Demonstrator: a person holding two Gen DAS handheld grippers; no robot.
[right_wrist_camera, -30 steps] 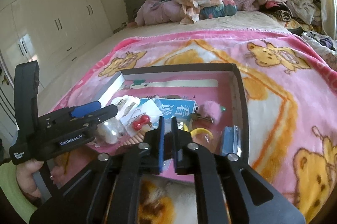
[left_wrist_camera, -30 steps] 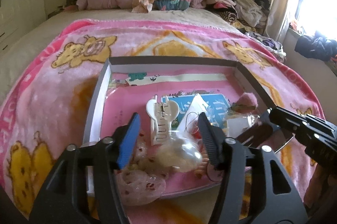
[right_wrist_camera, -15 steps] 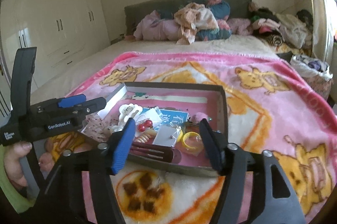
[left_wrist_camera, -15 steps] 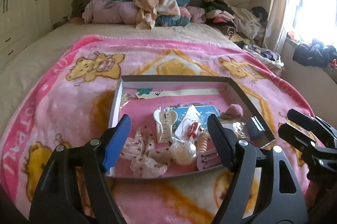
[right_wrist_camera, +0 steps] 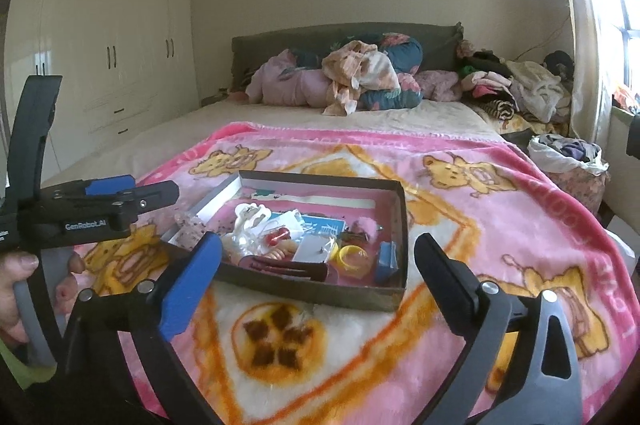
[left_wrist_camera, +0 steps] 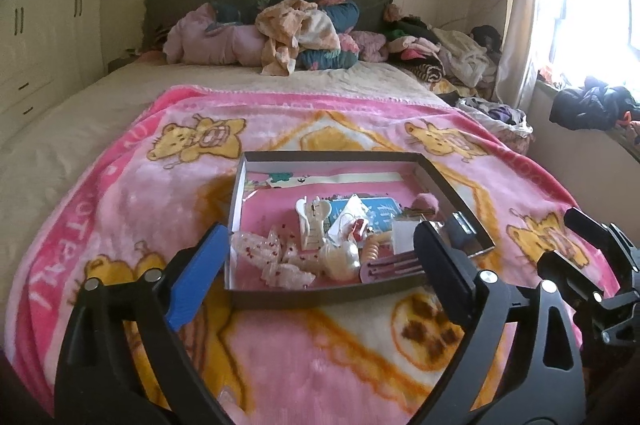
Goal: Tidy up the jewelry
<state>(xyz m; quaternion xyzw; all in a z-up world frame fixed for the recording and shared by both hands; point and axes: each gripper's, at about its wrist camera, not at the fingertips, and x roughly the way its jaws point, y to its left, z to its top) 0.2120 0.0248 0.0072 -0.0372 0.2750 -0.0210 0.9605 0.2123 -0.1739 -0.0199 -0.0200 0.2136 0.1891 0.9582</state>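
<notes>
A shallow dark box [left_wrist_camera: 436, 174] with a pink floor lies on the pink bear blanket [left_wrist_camera: 120, 193]; it also shows in the right wrist view [right_wrist_camera: 402, 225]. It holds a white hair claw [left_wrist_camera: 313, 225], a dark red comb [left_wrist_camera: 390, 265], a red bead piece [right_wrist_camera: 279, 235], a yellow bangle [right_wrist_camera: 352, 257], a blue card [left_wrist_camera: 380, 211] and clear packets [left_wrist_camera: 280, 261]. My left gripper [left_wrist_camera: 320, 273] is open and empty, held back from the box's near edge. My right gripper [right_wrist_camera: 318, 277] is open and empty, also short of the box.
The bed runs back to a dark headboard with a heap of clothes and pillows [left_wrist_camera: 296, 33]. More clothes pile at the right by the window [left_wrist_camera: 452, 53]. White wardrobes [right_wrist_camera: 112, 65] stand on the left. A full bag [right_wrist_camera: 568, 153] sits beside the bed.
Both grippers have pulled back and up from the box. The right gripper, shut a second ago, has opened wide. The left gripper has opened wider.
</notes>
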